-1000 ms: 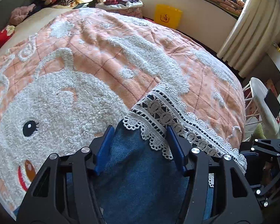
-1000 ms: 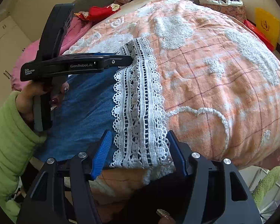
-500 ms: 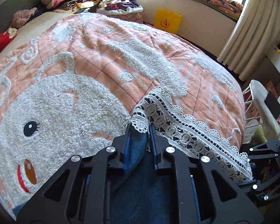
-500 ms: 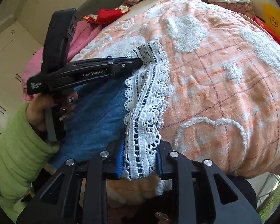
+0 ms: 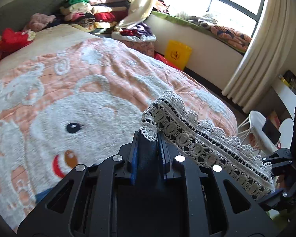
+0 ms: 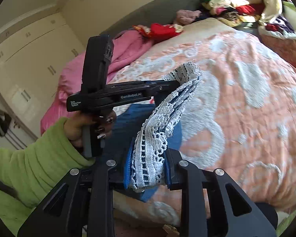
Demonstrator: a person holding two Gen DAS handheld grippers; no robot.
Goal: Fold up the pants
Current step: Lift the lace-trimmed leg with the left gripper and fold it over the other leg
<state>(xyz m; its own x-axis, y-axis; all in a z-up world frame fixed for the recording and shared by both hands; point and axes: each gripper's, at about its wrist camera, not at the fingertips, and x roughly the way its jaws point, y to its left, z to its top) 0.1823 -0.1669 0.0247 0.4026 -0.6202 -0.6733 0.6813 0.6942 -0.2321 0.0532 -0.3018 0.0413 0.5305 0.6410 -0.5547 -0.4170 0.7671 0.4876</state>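
Observation:
The pants are blue denim (image 6: pixel 128 122) with a white lace hem (image 5: pixel 197 144) and lie at the near edge of the bed. My left gripper (image 5: pixel 148 138) is shut on one corner of the hem, with dark denim pinched between its blue pads. My right gripper (image 6: pixel 148 158) is shut on the other corner, with the lace hem (image 6: pixel 163 122) bunched between its fingers. The hem hangs stretched in the air between the two grippers, above the blanket. A hand in a green sleeve (image 6: pixel 39 158) holds the left gripper (image 6: pixel 167 83). The rest of the pants is hidden under the grippers.
The bed carries a peach blanket (image 5: pixel 88 90) with a white bear on it. Piled clothes (image 5: pixel 92 11) lie at the far end and a pink cover (image 6: pixel 128 47) at the left. A yellow bag (image 5: pixel 178 53), curtains (image 5: pixel 256 69) and a white rack (image 5: pixel 260 130) stand to the right.
Both grippers went from open around the hem to shut on it. They then rose and lifted the lace hem off the blanket.

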